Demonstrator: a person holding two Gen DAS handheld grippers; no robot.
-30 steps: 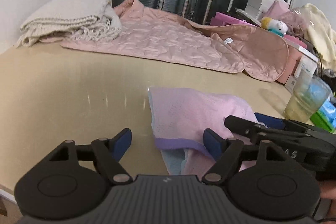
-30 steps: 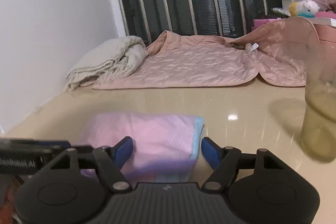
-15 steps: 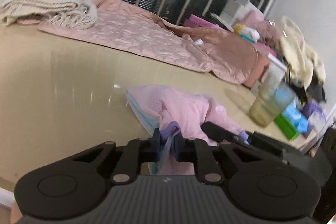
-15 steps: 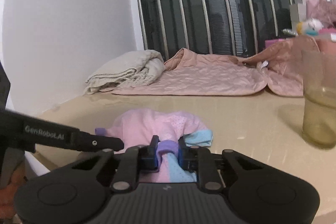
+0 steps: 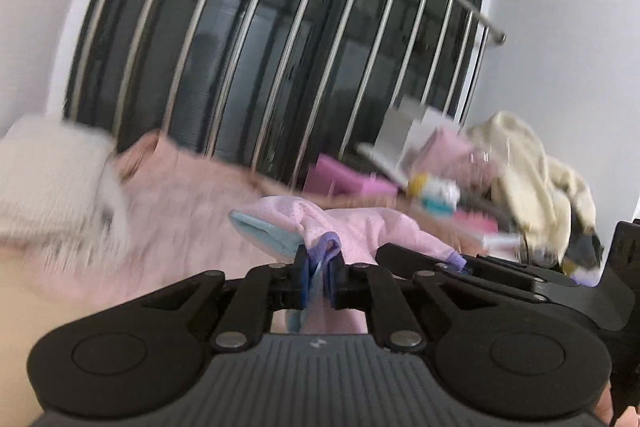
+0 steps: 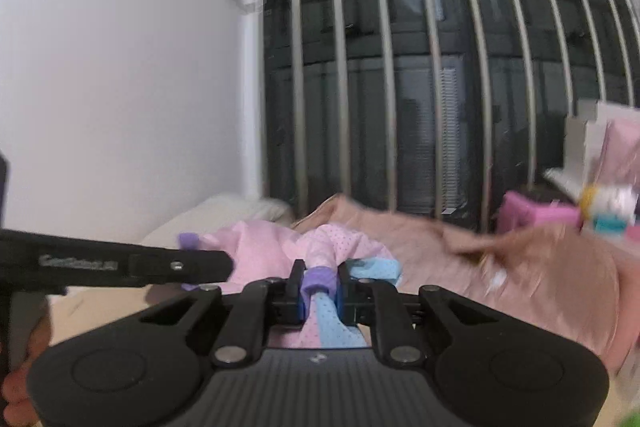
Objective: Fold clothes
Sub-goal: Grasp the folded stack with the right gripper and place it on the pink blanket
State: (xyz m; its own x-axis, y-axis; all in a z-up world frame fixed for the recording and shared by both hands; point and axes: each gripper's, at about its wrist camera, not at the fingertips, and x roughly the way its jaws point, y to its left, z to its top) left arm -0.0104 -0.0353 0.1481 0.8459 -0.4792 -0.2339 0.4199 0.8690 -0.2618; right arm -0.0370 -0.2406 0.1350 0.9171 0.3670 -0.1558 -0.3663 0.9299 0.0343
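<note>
A small pink garment (image 5: 360, 227) with a purple band and light-blue lining hangs in the air between my two grippers. My left gripper (image 5: 319, 277) is shut on its purple hem. My right gripper (image 6: 319, 285) is shut on another part of the purple hem, with pink and blue cloth (image 6: 332, 247) bunched in front of it. The right gripper's body shows at the right of the left wrist view (image 5: 480, 271); the left gripper's body shows at the left of the right wrist view (image 6: 120, 263). The garment is lifted off the beige table (image 5: 24, 299).
A pink quilted blanket (image 6: 500, 267) lies across the back of the table, with a folded cream blanket (image 5: 44, 179) at the left. Boxes, a plush toy (image 6: 608, 203) and a cream garment (image 5: 532, 171) pile up at the right. A barred window (image 6: 440, 87) stands behind.
Both grippers closed on the garment's purple hem, then rose and tilted upward, lifting it off the table. The views now point toward the window and are motion-blurred.
</note>
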